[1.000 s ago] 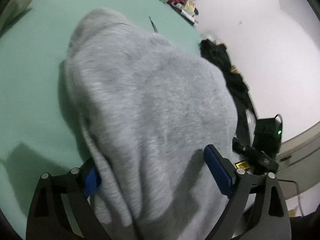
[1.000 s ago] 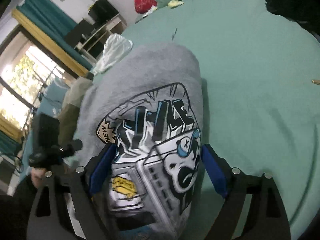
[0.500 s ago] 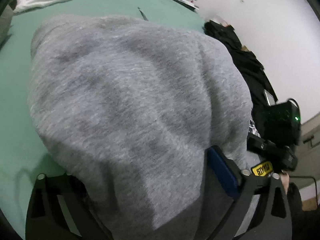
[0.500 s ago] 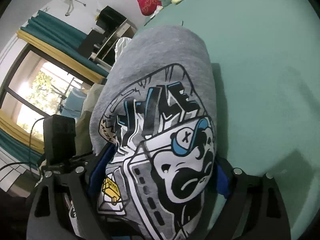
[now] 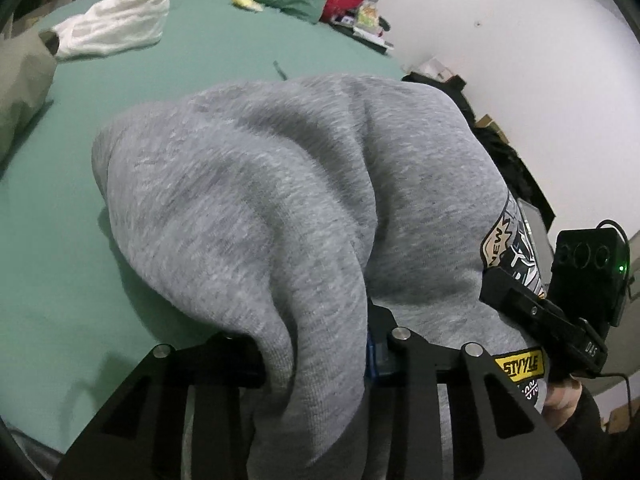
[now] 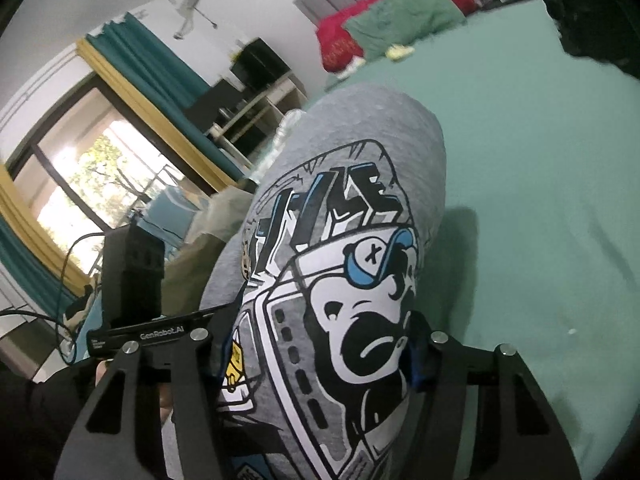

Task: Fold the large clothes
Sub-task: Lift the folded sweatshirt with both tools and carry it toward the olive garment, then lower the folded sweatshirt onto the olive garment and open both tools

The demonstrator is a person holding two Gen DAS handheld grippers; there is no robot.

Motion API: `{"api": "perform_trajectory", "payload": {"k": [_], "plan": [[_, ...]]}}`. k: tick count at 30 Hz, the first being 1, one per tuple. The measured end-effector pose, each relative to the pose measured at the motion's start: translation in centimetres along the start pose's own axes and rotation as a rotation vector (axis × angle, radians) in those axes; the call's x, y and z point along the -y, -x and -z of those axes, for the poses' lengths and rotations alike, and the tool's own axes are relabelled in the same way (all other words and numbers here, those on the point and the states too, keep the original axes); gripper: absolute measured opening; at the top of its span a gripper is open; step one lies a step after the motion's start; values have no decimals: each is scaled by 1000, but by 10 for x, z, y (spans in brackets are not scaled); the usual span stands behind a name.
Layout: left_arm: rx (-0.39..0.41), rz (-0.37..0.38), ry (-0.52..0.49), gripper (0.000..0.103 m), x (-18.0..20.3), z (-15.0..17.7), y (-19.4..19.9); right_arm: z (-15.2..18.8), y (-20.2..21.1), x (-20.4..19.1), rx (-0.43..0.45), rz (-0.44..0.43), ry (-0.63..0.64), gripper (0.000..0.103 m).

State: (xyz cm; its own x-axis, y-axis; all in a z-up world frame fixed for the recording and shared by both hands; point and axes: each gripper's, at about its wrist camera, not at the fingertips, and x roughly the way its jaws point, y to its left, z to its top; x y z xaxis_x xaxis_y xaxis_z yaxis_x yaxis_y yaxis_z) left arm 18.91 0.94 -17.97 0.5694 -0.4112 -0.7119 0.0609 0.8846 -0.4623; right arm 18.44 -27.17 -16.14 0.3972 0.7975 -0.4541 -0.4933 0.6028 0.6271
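Note:
A grey sweatshirt point(image 5: 280, 200) with a black, white and blue cartoon print point(image 6: 352, 280) hangs lifted above the green bed point(image 5: 60, 260). My left gripper point(image 5: 320, 356) is shut on a thick fold of its grey fabric, which drapes over the jaws and hides the fingertips. My right gripper point(image 6: 320, 356) is shut on the printed part of the sweatshirt point(image 6: 380, 128), which bunches between its jaws. The right gripper also shows at the right of the left wrist view point(image 5: 552, 312), close beside the left one.
A white garment point(image 5: 116, 28) and an olive one point(image 5: 20, 80) lie at the far left of the bed. Green and red pillows point(image 6: 400, 12) sit at the head. Dark clothes point(image 5: 508, 148) lie along the wall side. A window with teal curtains point(image 6: 80, 160) is left.
Both grippers have closed from wide open onto the sweatshirt. The garment has risen and bunched up, and the two grippers have come closer together.

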Motion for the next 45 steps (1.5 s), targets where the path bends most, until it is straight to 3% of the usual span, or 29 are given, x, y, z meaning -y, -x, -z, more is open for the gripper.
{"api": "perform_trajectory", "payload": {"k": [10, 17, 26, 35, 38, 41, 43, 45], "plan": [[132, 26, -74, 35, 12, -18, 76, -16, 22, -59, 125, -39, 96, 62], [232, 8, -91, 35, -18, -31, 150, -33, 5, -115, 161, -87, 181, 62], [308, -114, -101, 35, -99, -66, 251, -55, -76, -204, 168, -226, 225, 62], [344, -278, -128, 35, -165, -121, 335, -73, -173, -273, 170, -403, 99, 62], [322, -326, -131, 38, -190, -140, 347, -76, -209, -278, 161, -463, -1, 63], [212, -375, -77, 50, -240, -156, 325, -64, -264, -259, 107, -457, -149, 70], [124, -453, 58, 56, -293, -153, 299, -45, -313, -239, 11, -347, -195, 73], [42, -519, 164, 56, -339, -133, 279, -6, -363, -198, -138, -163, -229, 71]]}}
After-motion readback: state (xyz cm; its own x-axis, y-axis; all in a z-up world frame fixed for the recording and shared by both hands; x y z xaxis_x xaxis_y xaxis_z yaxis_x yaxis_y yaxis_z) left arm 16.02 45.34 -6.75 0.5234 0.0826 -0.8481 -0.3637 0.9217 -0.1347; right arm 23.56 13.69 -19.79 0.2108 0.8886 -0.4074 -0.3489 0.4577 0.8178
